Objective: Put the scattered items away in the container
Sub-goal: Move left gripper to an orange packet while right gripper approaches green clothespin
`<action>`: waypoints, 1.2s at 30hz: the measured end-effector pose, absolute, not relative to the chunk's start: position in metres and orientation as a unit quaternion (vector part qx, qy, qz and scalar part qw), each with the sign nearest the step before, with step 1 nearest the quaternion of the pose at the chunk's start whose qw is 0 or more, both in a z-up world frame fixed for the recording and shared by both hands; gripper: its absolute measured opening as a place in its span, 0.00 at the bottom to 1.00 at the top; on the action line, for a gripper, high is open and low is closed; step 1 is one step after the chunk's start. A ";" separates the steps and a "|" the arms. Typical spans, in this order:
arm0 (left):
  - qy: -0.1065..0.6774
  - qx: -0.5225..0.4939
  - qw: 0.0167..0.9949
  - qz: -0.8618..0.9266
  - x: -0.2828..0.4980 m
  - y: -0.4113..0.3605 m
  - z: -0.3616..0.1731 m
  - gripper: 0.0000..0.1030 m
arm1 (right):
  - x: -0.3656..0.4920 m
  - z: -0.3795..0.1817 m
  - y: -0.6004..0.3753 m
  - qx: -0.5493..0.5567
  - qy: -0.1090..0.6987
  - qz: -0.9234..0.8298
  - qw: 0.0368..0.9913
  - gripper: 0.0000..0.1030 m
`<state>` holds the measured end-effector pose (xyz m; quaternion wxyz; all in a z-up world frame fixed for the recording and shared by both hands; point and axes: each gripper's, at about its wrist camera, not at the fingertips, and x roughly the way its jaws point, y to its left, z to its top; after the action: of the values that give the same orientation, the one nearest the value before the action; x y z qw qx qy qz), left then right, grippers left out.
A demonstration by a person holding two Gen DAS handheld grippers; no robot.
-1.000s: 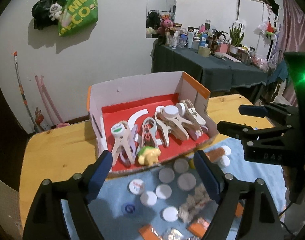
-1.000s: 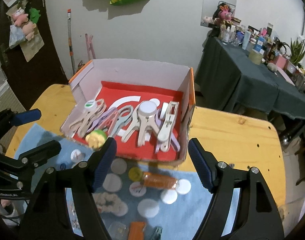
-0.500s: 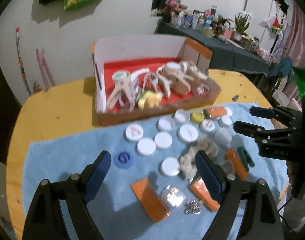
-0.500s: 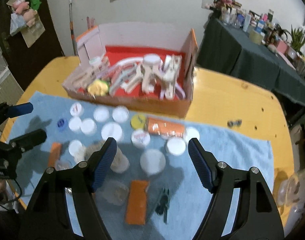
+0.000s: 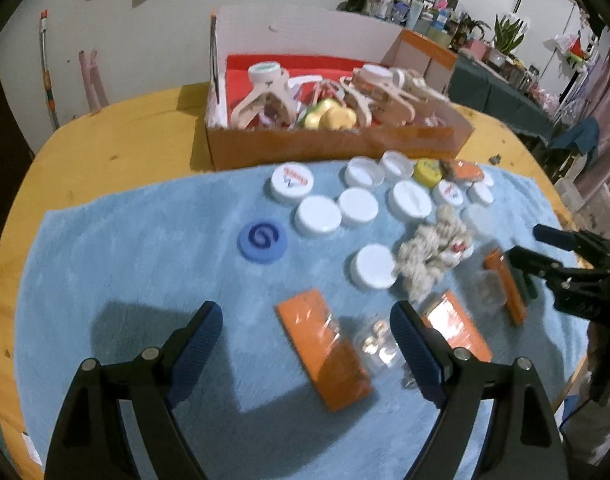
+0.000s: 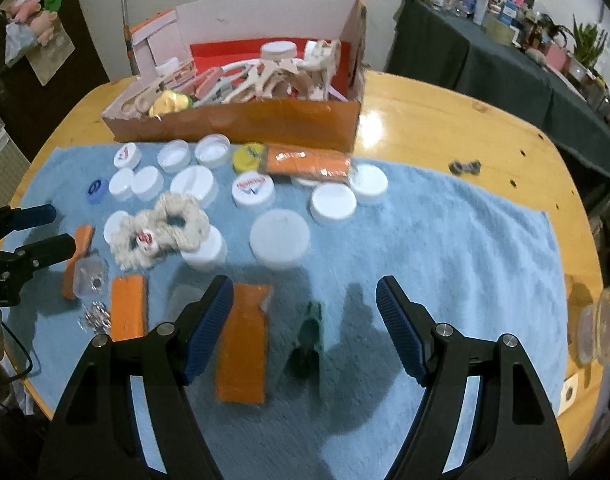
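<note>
An orange cardboard box (image 5: 333,148) (image 6: 241,122) at the back of the round table holds large clips and a yellow toy. In front of it, a blue towel (image 5: 117,256) (image 6: 445,240) carries several white lids, a blue lid (image 5: 261,237), a yellow lid (image 6: 247,157), cream scrunchies (image 6: 165,226), orange packets and a green clip (image 6: 311,332). My left gripper (image 5: 305,320) hangs open above an orange packet (image 5: 323,354). My right gripper (image 6: 303,300) is open above the green clip, an orange packet (image 6: 245,344) by its left finger.
The towel lies on a round wooden table (image 6: 457,120). A small dark clip (image 6: 464,167) sits on the bare wood to the right. A dark-clothed side table (image 6: 505,64) crowded with bottles and plants stands behind. A small clear case (image 6: 89,276) and loose metal bits lie at the towel's left.
Both grippers have dropped and pulled back from the box toward the towel's near side. The box has shifted to the top of both views, and the scattered items now fill them. Both stayed open.
</note>
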<state>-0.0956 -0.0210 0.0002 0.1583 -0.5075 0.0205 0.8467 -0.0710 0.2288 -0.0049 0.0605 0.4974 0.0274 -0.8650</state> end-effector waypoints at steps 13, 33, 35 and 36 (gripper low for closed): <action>-0.001 -0.531 0.142 0.835 -0.105 -0.032 -0.013 0.85 | -0.064 -0.018 0.246 0.508 0.011 -0.860 0.051 0.71; 0.050 -0.526 0.120 0.840 -0.101 -0.017 -0.019 0.79 | -0.055 -0.028 0.244 0.507 0.050 -0.859 0.049 0.71; 0.058 -0.523 0.120 0.842 -0.099 -0.015 -0.019 0.75 | -0.052 -0.028 0.243 0.500 0.054 -0.863 0.051 0.71; 0.061 -0.522 0.118 0.842 -0.098 -0.014 -0.019 0.74 | -0.051 -0.028 0.244 0.498 0.050 -0.864 0.053 0.70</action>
<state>-0.0984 -0.0141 -0.0194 0.1185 -0.5225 0.0614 0.8422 -0.0512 0.2444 -0.0279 0.0529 0.4984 0.0501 -0.8639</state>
